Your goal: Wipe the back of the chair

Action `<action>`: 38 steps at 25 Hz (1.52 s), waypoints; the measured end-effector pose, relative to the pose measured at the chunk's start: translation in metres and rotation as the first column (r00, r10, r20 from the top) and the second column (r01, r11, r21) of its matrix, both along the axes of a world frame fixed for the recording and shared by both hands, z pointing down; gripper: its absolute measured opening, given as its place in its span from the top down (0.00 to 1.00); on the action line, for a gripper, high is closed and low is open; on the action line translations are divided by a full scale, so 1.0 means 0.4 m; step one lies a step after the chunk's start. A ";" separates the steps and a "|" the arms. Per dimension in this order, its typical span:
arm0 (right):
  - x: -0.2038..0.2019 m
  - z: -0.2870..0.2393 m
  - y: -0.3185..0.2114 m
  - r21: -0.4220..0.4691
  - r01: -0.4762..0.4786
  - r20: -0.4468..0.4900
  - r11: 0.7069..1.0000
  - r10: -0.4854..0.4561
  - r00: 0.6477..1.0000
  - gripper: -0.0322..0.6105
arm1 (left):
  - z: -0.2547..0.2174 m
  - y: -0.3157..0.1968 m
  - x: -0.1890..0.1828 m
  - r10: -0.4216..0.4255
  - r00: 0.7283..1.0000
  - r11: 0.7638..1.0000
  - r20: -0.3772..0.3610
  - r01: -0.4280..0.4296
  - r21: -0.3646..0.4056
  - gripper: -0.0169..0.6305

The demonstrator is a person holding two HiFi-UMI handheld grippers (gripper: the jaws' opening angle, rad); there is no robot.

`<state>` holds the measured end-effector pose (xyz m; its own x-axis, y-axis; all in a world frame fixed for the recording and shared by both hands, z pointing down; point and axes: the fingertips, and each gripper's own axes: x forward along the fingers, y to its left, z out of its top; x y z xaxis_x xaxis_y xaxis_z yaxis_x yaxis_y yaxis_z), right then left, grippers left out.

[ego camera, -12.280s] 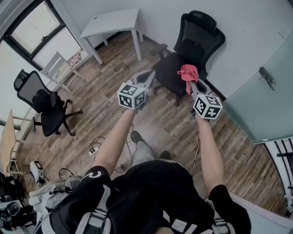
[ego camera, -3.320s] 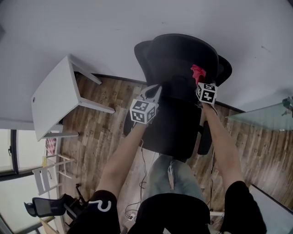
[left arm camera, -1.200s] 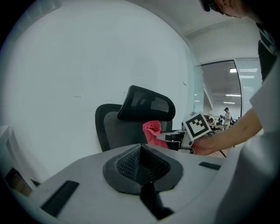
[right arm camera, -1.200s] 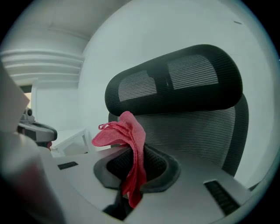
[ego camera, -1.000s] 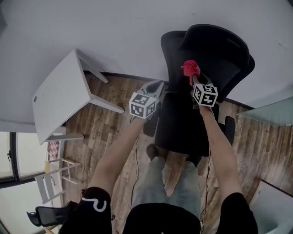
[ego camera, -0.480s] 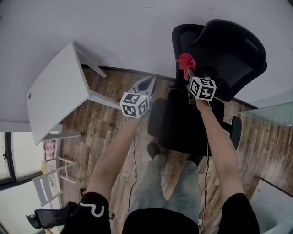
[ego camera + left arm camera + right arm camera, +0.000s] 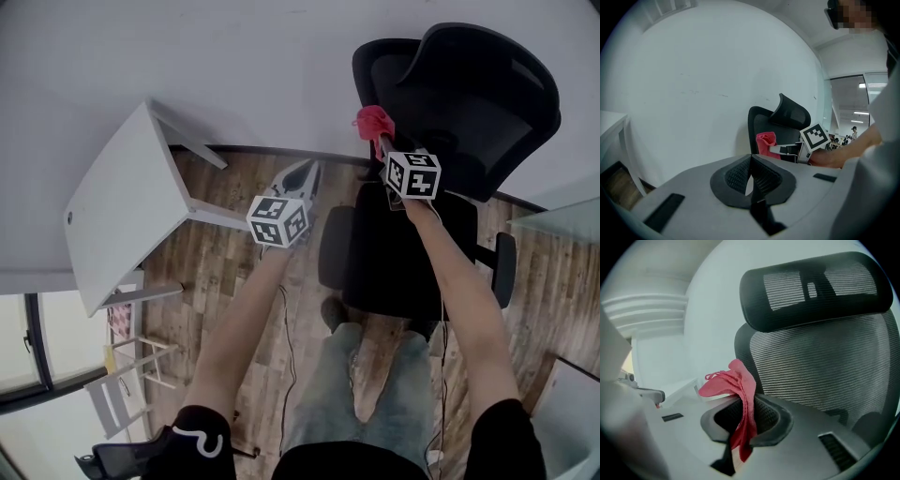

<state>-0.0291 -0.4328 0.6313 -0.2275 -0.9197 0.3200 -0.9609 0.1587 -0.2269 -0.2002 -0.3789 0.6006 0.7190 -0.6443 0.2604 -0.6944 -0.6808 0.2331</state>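
A black mesh office chair (image 7: pixel 459 103) with a headrest (image 7: pixel 815 287) stands against the white wall. My right gripper (image 7: pixel 380 141) is shut on a red cloth (image 7: pixel 372 120), held at the left edge of the chair's back; in the right gripper view the red cloth (image 7: pixel 738 394) hangs between the jaws, with the mesh back (image 7: pixel 825 376) close behind. My left gripper (image 7: pixel 305 178) is shut with nothing in it, left of the chair over the wood floor. In the left gripper view the chair (image 7: pixel 780 129) and the red cloth (image 7: pixel 765 143) show ahead.
A white table (image 7: pixel 122 206) stands to the left by the wall. A white folding chair (image 7: pixel 122 394) is at the lower left. The chair's seat (image 7: pixel 403 262) and armrests (image 7: pixel 503 270) lie below my arms. A cable runs across the wood floor (image 7: pixel 216 272).
The chair has swung round since a second ago, its back now facing me more. My right gripper with the cloth moved slightly up and left along the back's edge; the left barely shifted.
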 end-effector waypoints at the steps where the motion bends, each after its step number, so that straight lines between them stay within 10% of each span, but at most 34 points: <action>1: -0.001 0.004 -0.006 -0.007 -0.006 0.007 1.000 0.006 1.000 0.85 | 0.000 -0.001 0.001 0.005 1.000 1.000 0.006 -0.005 0.002 0.94; 17: 0.033 0.071 -0.065 -0.032 -0.068 -0.065 0.997 0.066 0.996 0.85 | 0.004 -0.037 0.019 0.035 0.997 0.999 0.063 -0.037 0.029 0.94; 38: 0.355 0.074 0.020 -0.024 -0.119 -0.112 0.993 0.116 0.987 0.84 | 0.017 0.006 0.243 0.061 0.997 0.998 0.048 -0.060 -0.025 0.94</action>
<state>0.1131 -0.4248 0.6610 -0.0804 -0.9273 0.3656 -0.9918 0.0380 -0.1217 -0.1030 -0.3763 0.6074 0.7426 -0.5933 0.3105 -0.6631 -0.7164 0.2170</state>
